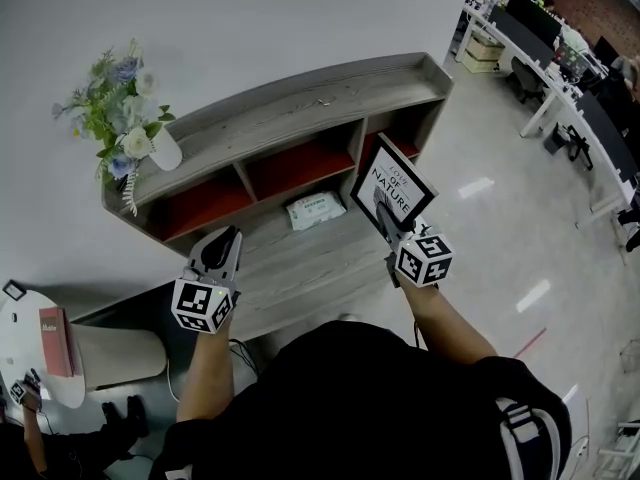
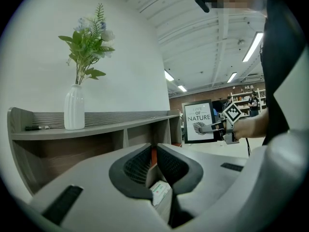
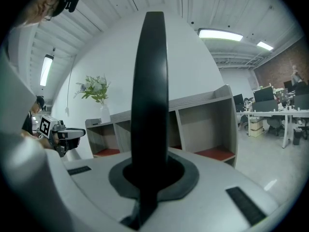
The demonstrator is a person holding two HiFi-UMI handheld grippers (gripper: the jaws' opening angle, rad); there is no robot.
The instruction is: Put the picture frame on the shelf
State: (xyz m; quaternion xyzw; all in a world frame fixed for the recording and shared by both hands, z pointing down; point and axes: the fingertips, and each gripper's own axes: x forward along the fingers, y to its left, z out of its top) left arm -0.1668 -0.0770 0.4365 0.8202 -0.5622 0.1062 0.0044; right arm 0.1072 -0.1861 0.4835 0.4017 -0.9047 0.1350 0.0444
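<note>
The long grey shelf (image 1: 300, 118) stands against the white wall ahead of you, with three open compartments floored in red under its top board. The grey counter (image 1: 300, 263) runs along below and in front of those compartments.

Your right tongs (image 1: 388, 208) are clenched on the picture frame (image 1: 392, 190). The frame is off every surface, held in the air in front of the rightmost compartment and above the counter's right end. Its printed face, reading "LOVE OF NATURE", tilts up toward you. In the right gripper view the black frame (image 3: 150, 105) is edge-on, rising straight up out of the jaws.

A white vase (image 1: 165, 150) of pale flowers (image 1: 115, 93) stands upright on the top board near its left end. A white packet (image 1: 316, 210) lies flat on the counter, just in front of the middle compartment.

Your left tongs (image 1: 222, 240) hover over the counter's left part, well apart from the frame. Their jaws are narrowly parted, with nothing between them.
</note>
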